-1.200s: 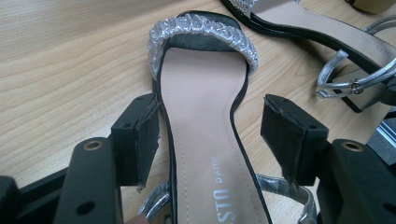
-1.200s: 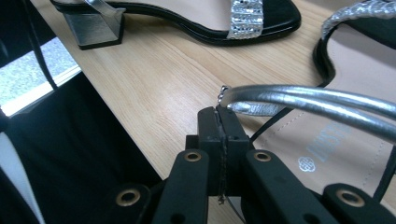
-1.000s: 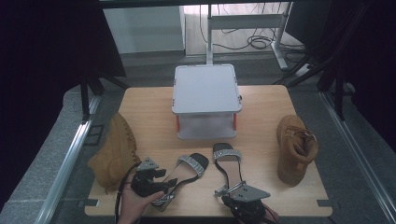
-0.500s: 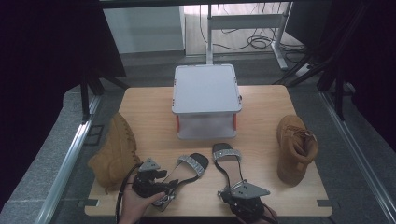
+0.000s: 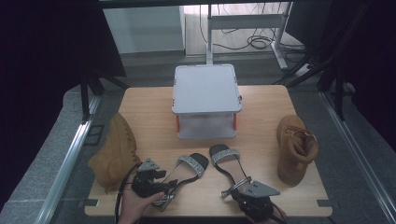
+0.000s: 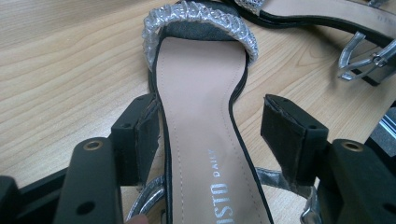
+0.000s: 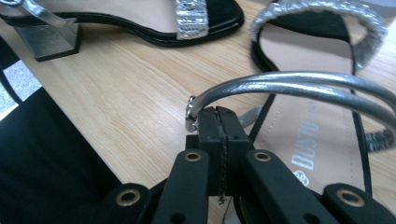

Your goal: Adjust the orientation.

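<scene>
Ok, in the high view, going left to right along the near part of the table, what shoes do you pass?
Left boot → left sandal → right sandal → right boot.

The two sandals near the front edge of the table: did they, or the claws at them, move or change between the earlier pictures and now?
No visible change. The left sandal lies between the open left claw, the right claw is shut at the ankle strap of the right sandal, and the boots and box keep their places.
</scene>
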The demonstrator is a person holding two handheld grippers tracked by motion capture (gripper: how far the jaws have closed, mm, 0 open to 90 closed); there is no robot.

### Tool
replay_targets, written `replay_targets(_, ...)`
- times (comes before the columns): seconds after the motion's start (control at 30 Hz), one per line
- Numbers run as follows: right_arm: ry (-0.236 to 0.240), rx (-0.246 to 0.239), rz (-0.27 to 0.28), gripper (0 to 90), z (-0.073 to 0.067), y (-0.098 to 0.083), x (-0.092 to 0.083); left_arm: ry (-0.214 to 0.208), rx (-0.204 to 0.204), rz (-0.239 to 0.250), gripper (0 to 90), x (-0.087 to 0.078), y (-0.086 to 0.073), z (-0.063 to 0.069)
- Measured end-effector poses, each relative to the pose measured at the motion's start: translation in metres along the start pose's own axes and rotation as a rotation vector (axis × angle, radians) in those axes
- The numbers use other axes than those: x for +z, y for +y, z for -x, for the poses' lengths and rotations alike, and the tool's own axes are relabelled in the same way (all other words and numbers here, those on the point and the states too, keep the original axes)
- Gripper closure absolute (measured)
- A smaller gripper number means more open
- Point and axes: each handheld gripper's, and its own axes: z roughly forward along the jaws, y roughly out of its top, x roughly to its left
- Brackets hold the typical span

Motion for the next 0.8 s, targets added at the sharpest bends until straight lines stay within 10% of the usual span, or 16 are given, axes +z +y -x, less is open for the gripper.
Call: replay_targets(0.8,-0.053,0.075,0.032,89.7,0.039,-0.014,-0.019,0.03,0.001,-0.024,37.3,0.004,-0.002,-0.003)
